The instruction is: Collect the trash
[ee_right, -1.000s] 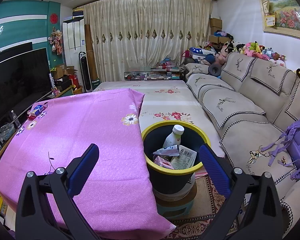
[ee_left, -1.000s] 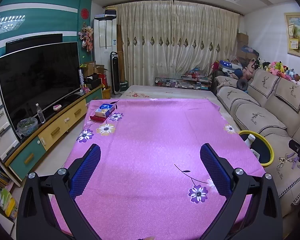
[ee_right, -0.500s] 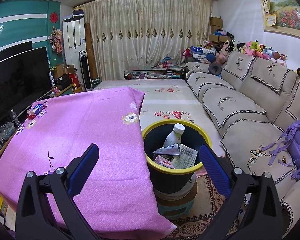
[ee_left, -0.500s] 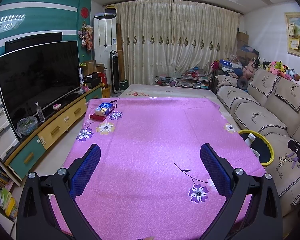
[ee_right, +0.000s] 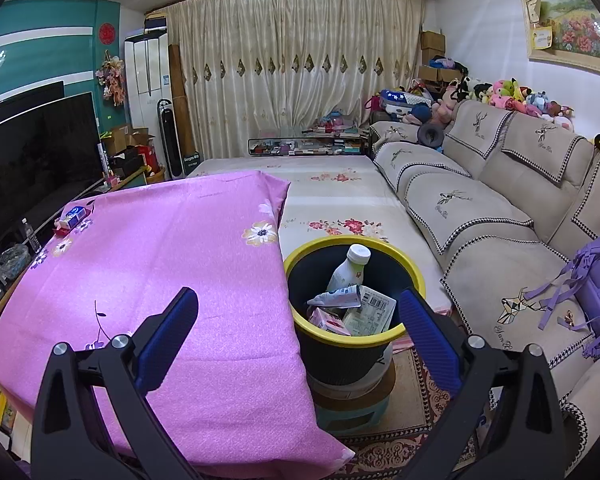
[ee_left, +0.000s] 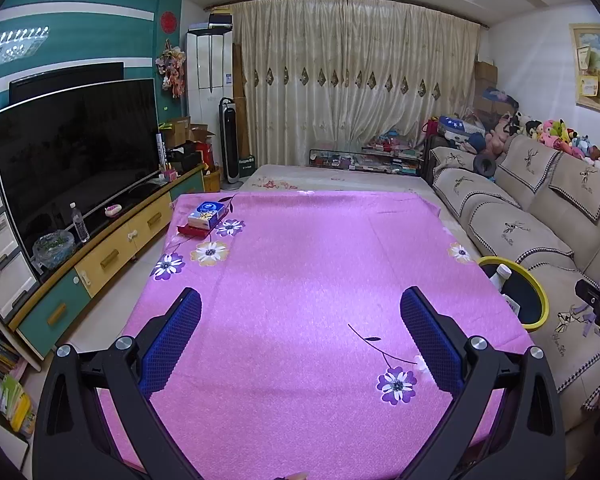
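Right gripper (ee_right: 298, 312): jaws spread wide, nothing between the pads, held above and in front of the bin (ee_right: 414, 276). Left gripper (ee_left: 300, 320): likewise wide apart and empty, over the pink cloth (ee_left: 308, 264) of the table.

Bin: yellow-rimmed, dark-walled, standing just beside the table's right edge on a low stool, sofa (ee_right: 480, 216) on its other side. Inside — a white bottle (ee_right: 350, 270) leaning upright, a crumpled wrapper, a pink carton, a printed paper. The collected trash is here.

Table: bare across its near and middle stretch. At the far left corner, a blue box (ee_left: 207, 215) resting on a red tray — apparently tissues, not refuse.

Judgement: collection looks essentially finished. To close the step well, sweep both views over the cloth and floor for stray items before withdrawing; lift the right gripper straight up so the fingers do not catch the rim and tip the bin off its stool.
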